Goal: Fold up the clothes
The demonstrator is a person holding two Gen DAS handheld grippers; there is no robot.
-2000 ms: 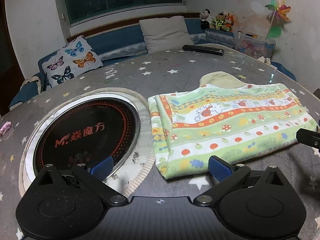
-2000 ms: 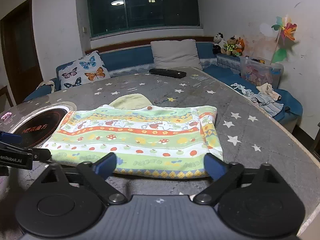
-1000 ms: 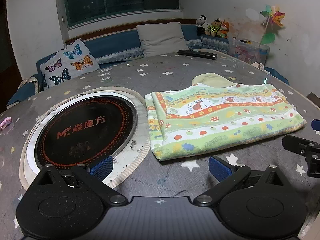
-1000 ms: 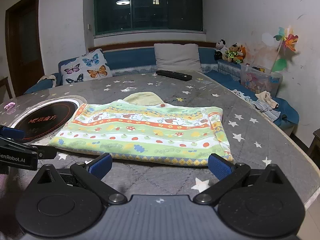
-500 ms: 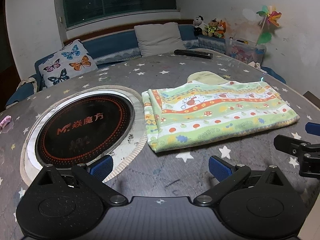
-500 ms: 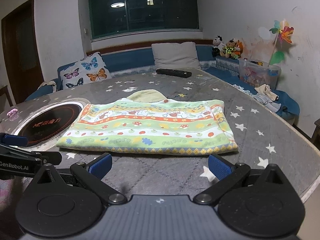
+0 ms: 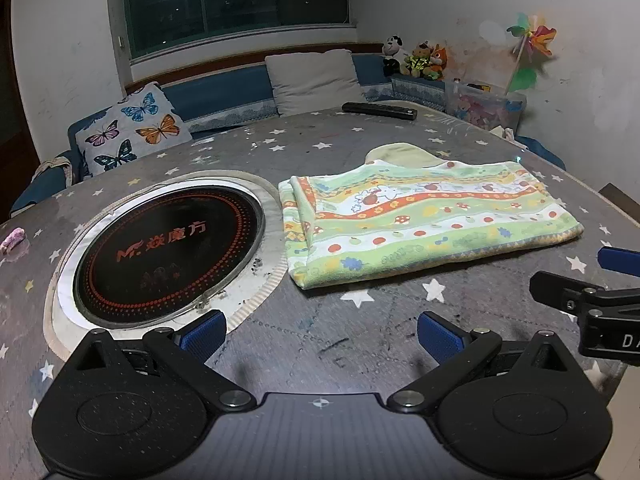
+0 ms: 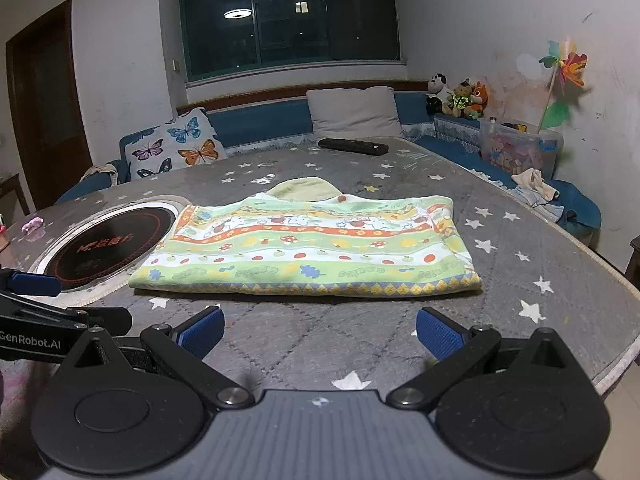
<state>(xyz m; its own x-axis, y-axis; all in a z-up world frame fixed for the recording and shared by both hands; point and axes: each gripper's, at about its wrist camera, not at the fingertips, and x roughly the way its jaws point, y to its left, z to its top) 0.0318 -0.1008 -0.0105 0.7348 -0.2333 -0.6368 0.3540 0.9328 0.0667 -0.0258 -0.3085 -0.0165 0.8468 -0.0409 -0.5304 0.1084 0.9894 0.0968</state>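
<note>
A folded green, yellow and orange patterned garment [image 7: 428, 220] lies flat on the grey star-print table [image 7: 320, 336], with a pale yellow piece [image 7: 400, 154] sticking out at its far edge. It also shows in the right wrist view [image 8: 308, 252]. My left gripper [image 7: 318, 334] is open and empty, hovering over the table short of the garment's near left corner. My right gripper [image 8: 318, 332] is open and empty, short of the garment's near edge. The right gripper also shows at the right edge of the left wrist view [image 7: 588, 296].
A round black induction hob [image 7: 168, 248] is set into the table left of the garment. A black remote [image 7: 378, 111] lies at the far side. A small pink object [image 7: 14, 238] sits at the left edge. A sofa with cushions [image 7: 136, 136] stands behind. The table's edge [image 8: 616, 356] is close on the right.
Both grippers have drawn back toward the near table edge, away from the garment, which now lies farther off. The garment itself has not moved.
</note>
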